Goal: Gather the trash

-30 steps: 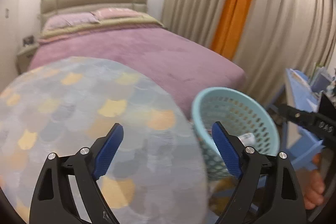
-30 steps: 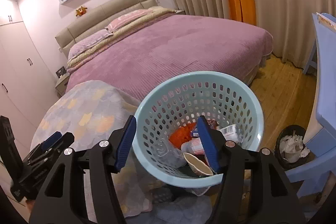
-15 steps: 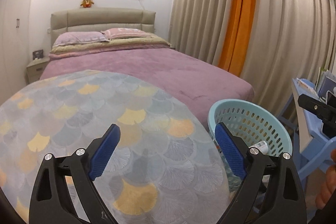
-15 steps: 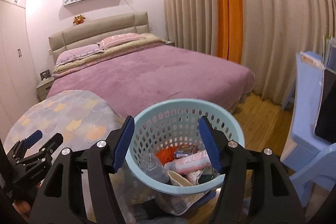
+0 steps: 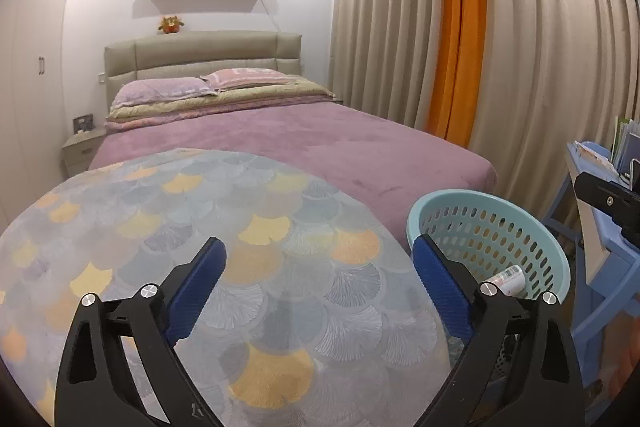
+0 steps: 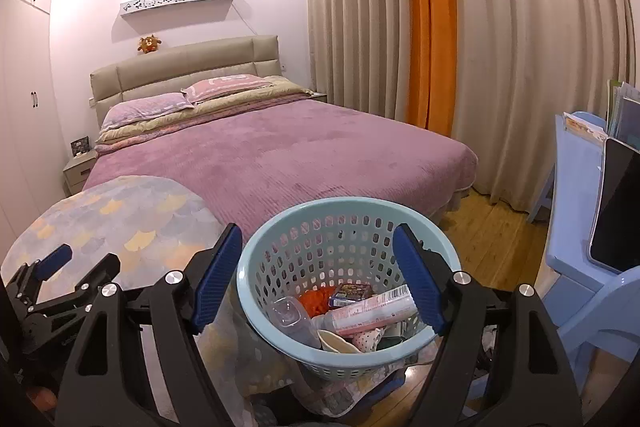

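Observation:
A light blue perforated basket (image 6: 280, 259) stands low in front of my right gripper (image 6: 318, 251), which is open and empty just above and behind its rim. The basket holds trash: a pink-white tube (image 6: 372, 309), a clear plastic cup (image 6: 290, 313), an orange piece (image 6: 316, 301), a dark packet (image 6: 352, 291). In the left wrist view the basket (image 5: 516, 227) is at the right, beside my open, empty left gripper (image 5: 320, 267), which hovers over a round table with a scale-pattern cloth (image 5: 200, 227). The left gripper also shows in the right wrist view (image 6: 76, 263).
A bed with a purple cover (image 6: 280, 155) lies beyond the table. Beige and orange curtains (image 6: 432, 27) hang at the right. A blue plastic desk (image 6: 576, 195) with books and a dark tablet stands at the far right. Wooden floor (image 6: 492, 235) lies between bed and desk.
Both grippers have tilted up and drawn back, so the room shows more level. The basket sits lower in both views. Both stay open and empty.

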`<state>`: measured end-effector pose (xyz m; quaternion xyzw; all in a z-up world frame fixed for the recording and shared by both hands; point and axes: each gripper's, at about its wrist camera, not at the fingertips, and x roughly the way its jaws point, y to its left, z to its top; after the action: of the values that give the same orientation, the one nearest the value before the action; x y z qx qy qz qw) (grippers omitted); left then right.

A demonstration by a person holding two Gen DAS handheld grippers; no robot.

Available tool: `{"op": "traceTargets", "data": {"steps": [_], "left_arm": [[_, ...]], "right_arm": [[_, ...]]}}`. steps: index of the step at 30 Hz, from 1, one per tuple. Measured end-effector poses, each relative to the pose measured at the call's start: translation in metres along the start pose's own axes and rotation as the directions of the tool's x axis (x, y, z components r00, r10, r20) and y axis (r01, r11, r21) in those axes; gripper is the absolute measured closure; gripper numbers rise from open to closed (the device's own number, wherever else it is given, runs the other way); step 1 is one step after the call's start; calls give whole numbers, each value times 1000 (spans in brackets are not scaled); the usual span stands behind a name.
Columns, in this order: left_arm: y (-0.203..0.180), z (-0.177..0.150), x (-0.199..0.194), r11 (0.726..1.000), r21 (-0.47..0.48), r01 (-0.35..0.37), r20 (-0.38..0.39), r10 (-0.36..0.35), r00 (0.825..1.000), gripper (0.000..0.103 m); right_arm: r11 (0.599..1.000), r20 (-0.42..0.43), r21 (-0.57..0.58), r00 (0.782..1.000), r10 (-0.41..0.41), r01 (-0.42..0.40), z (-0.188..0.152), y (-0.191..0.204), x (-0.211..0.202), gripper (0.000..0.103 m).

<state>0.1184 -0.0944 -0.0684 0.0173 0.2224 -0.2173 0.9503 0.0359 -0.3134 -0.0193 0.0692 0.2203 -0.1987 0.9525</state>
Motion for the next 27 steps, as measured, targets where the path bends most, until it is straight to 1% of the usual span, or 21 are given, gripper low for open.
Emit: {"op": "traceTargets", "data": {"steps": [6, 13, 24, 27], "left_arm": [[1, -1, 2, 1000, -3, -2, -11, 2, 1000, 10], [-2, -2, 2, 1000, 18, -19, -13, 19, 1000, 10], [8, -1, 4, 999, -31, -13, -28, 12, 1000, 10], [7, -1, 4, 1000, -28, -14, -28, 13, 1000, 10]], "right_arm": [[1000, -11, 7, 1000, -5, 5, -3, -4, 4, 29], [1000, -26, 13, 1000, -4, 5, -9, -7, 14, 29], [1000, -44, 5, 999, -9, 9, -13, -3, 26, 29], [1000, -45, 7, 999, -8, 9, -13, -4, 27, 29]]}}
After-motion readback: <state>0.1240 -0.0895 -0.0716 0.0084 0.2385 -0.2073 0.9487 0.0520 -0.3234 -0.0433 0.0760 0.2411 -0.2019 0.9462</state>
